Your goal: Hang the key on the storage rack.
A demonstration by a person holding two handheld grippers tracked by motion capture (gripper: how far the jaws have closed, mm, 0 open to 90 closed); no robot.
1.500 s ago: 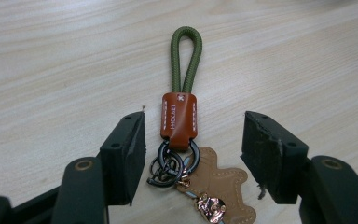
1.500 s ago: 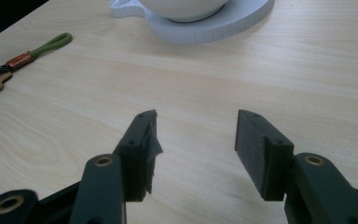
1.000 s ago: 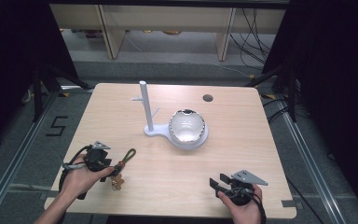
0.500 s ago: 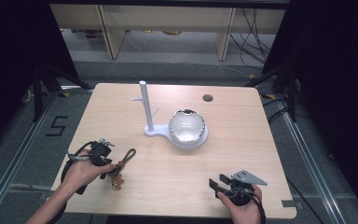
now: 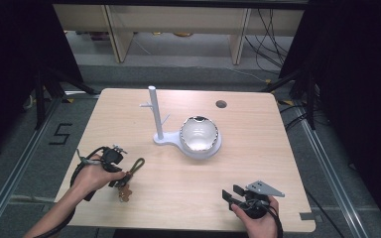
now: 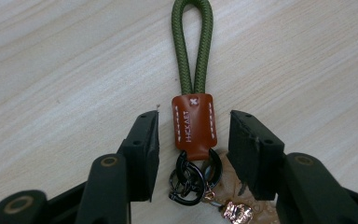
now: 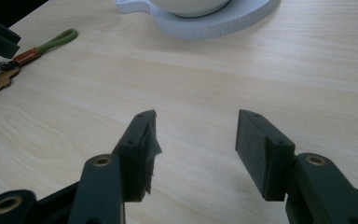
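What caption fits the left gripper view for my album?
Left gripper, jaws closing around the keychain's brown leather tab, not yet pressing it, green cord loop on the wooden table.

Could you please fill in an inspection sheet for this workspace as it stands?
Surface: light wooden table, with a round hole near the far edge.
Job's things: keychain with green cord loop, brown leather tab and black rings, lying flat.
Clutter: white stand with pegs, beside a bowl on its base.
Grippers: left gripper has been closing, jaws either side of the leather tab, gaps visible; right gripper open over bare wood.
Cables: one trails from each gripper.
Surroundings: shelving and floor cables beyond the table.
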